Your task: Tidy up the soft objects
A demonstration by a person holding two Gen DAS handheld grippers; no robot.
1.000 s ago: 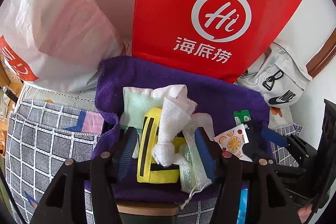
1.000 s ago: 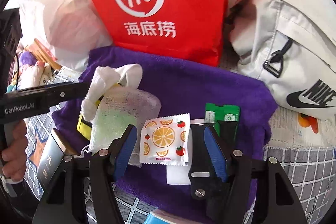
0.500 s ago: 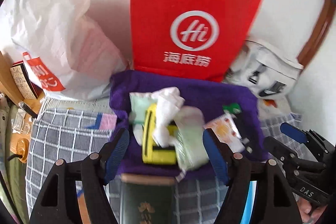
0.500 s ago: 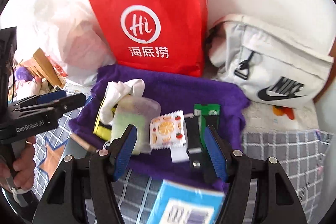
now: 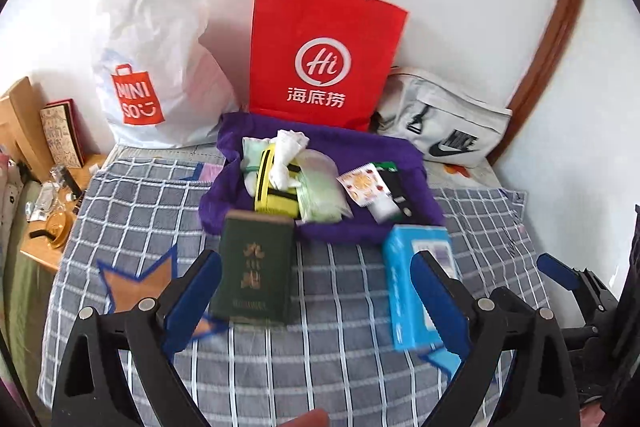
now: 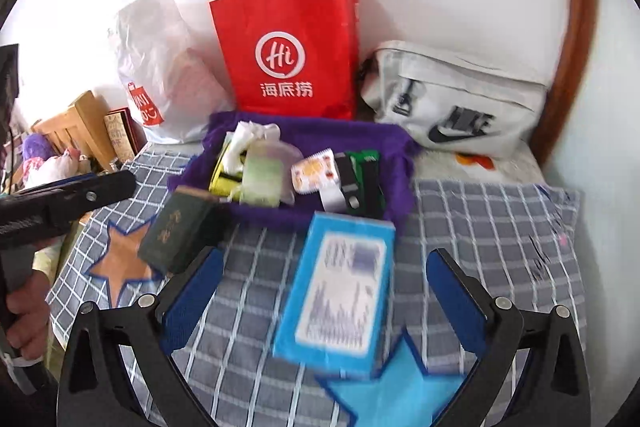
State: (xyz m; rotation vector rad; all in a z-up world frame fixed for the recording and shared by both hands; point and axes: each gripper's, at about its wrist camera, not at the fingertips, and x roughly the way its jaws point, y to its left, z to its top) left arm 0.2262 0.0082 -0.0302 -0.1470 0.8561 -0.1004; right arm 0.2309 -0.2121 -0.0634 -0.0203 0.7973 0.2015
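Purple cloth [image 5: 400,223] at mid-frame gathers the soft things [image 5: 296,179], grouped so they stay together. Both of mine, left hand-held gripper [image 5: 316,303] and right hand-held gripper [image 6: 320,303], hang released and empty above the checked bed [image 5: 340,355].

Open checked cover [image 5: 340,367] in front, betw. the green box [image 5: 254,267] on the left & blue box [image 6: 340,301] on the right: a lane up the middle to the purple cloth [image 5: 416,163]. Cloth is packed w/ small items side by side, touching. Back is walled off: white bag [image 5: 160,59], red bag [image 5: 324,55], grey bag [image 6: 460,95] in a row behind the cloth. Far right of cover is bare. Left edge: cluttered side table [image 5: 44,227].
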